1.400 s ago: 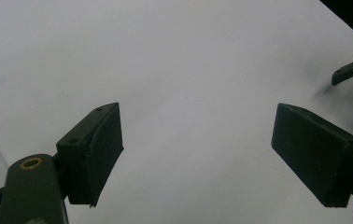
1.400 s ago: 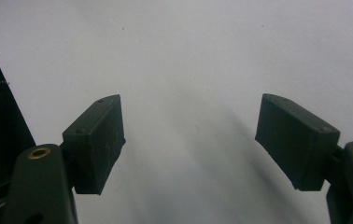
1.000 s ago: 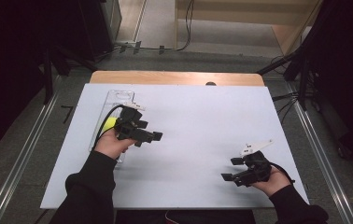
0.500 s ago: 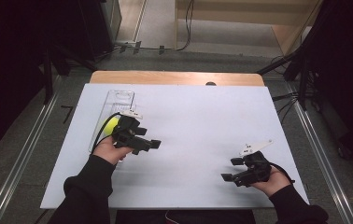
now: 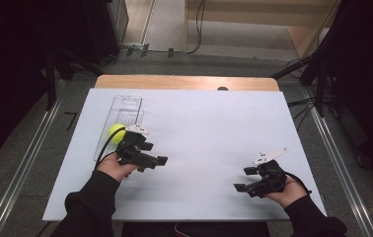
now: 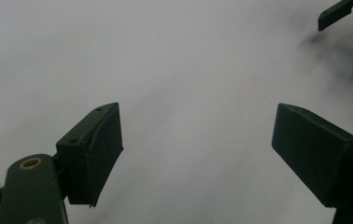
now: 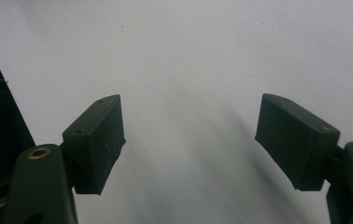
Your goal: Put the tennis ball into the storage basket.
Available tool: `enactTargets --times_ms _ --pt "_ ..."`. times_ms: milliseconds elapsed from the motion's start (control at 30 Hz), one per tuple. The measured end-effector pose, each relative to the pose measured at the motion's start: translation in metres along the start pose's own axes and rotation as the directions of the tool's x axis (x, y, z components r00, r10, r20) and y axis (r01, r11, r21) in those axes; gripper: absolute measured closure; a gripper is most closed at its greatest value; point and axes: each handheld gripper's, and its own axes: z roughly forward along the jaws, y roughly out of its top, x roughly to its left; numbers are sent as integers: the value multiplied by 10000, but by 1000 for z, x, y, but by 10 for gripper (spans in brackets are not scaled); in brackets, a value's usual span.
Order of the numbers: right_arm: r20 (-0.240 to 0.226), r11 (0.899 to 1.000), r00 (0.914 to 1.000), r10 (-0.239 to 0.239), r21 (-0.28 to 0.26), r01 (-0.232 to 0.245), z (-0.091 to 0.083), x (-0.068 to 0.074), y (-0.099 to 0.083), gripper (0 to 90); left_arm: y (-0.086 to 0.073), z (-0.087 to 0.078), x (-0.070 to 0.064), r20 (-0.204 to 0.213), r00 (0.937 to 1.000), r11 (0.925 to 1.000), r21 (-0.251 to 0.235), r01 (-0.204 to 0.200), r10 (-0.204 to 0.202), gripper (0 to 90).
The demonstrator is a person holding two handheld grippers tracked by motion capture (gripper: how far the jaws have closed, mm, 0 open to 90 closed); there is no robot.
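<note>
Both grippers empty, ball resting in the tray

Nearest us, our right gripper (image 5: 247, 179) hovers with fingers spread over bare desk (image 5: 209, 128). Our left gripper (image 5: 151, 159), fingers also released, sits just beside the yellow ball (image 5: 116, 132) in the clear tray (image 5: 125, 104); placing looks done. Our hand hides the tray's near end.

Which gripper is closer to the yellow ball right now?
Left. The left gripper sits just beside the yellow ball, which lies in the clear tray right behind that hand. The right gripper is far across the table, near its front right corner.
</note>
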Motion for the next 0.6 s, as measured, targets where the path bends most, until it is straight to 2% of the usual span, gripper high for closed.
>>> enactTargets --times_ms 267,467,600 --pt "14 10000 10000 11 16 -11 0 0 0 217 -11 0 -2 145 9998 9999 11 -158 158 169" --pt "34 10000 10000 -6 26 6 0 0 0 216 -19 1 -4 211 9995 9994 247 -229 224 169" --pt "46 10000 10000 11 31 -11 0 0 0 217 -23 -1 -4 236 9994 9996 122 -261 258 169"
